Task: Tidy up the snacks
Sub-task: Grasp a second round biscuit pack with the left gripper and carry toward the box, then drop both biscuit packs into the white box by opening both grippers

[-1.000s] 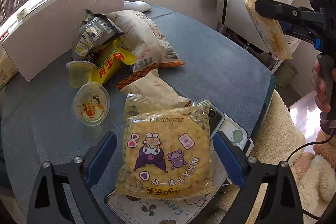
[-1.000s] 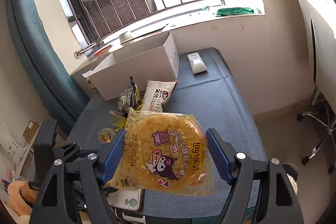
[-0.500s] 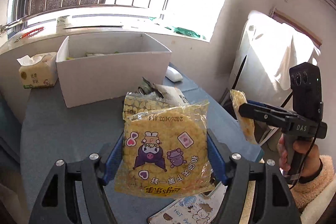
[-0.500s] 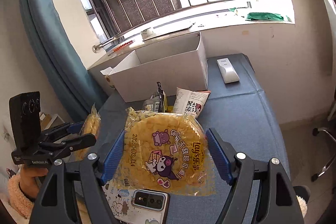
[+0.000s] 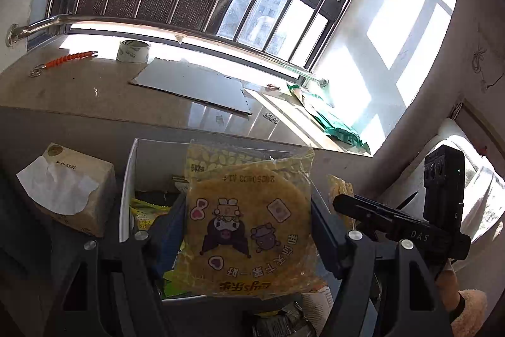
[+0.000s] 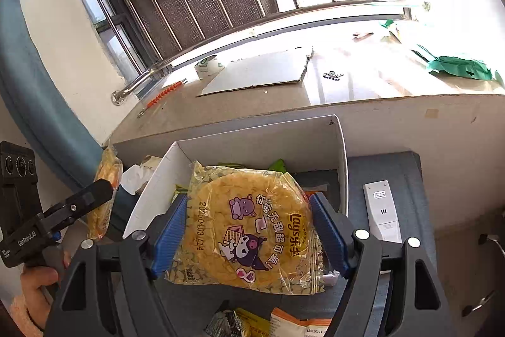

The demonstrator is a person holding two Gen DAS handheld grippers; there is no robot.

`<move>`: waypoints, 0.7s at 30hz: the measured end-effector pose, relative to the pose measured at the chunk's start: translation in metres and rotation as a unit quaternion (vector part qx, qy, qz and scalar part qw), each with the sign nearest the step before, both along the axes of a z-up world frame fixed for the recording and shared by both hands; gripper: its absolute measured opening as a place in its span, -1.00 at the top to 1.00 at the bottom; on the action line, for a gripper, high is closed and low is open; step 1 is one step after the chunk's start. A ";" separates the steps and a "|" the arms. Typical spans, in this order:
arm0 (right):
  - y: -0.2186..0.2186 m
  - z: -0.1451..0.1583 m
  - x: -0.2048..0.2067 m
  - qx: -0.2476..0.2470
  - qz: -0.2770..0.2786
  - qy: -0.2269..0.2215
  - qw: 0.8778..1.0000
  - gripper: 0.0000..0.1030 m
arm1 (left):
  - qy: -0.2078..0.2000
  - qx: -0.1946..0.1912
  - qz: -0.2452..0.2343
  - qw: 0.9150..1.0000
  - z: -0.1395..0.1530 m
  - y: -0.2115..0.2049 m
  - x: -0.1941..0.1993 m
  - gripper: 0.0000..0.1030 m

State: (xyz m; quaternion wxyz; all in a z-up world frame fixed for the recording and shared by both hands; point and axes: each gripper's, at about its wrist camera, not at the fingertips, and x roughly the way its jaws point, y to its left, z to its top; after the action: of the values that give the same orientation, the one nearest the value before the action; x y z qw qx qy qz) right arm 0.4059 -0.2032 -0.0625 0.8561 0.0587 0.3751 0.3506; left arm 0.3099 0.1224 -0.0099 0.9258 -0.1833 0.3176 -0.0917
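The left tongs (image 5: 247, 229) are clamped on a yellow snack pack (image 5: 249, 229) printed with cartoon figures, the blue pads pressing its two side edges so it stands flat-on to the camera. The right tongs (image 6: 249, 229) grip a second pack (image 6: 249, 226) of the same kind in the same way. Each pack hangs in front of the near wall of an open white box (image 6: 262, 144), about level with its rim, and the two tongs are side by side, each showing edge-on in the other's view. Below the right pack lie more snack bags (image 6: 252, 322) on the blue counter (image 6: 410, 176). Inside the box are green and yellow wrappers (image 5: 143, 210). A white remote (image 6: 382, 210) lies just right of the box, a tissue pack (image 5: 68, 195) just left of it. Behind runs a stone sill (image 5: 94, 97) with a cardboard sheet (image 5: 192, 84), a tape roll (image 5: 132, 51) and a green bag (image 6: 457, 67), under a barred window.
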 end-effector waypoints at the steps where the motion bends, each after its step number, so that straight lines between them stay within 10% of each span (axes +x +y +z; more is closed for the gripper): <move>1: 0.001 -0.002 0.009 0.001 -0.003 0.007 1.000 -0.56 | 0.007 0.016 0.000 1.000 -0.004 -0.003 0.006 -0.48; 5: 0.002 -0.004 0.029 0.015 -0.005 0.021 1.000 -0.80 | 0.039 0.021 0.007 0.999 -0.015 0.000 0.017 -0.99; 21: -0.029 0.023 -0.027 0.026 0.014 -0.044 0.999 -1.00 | -0.035 0.073 0.011 0.997 0.021 -0.005 -0.067 -1.00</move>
State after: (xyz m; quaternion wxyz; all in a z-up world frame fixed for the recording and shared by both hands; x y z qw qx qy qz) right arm 0.3787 -0.2325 -0.0392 0.8652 0.0602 0.3287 0.3740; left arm 0.2426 0.1177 0.0115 0.9482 -0.1157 0.2888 -0.0643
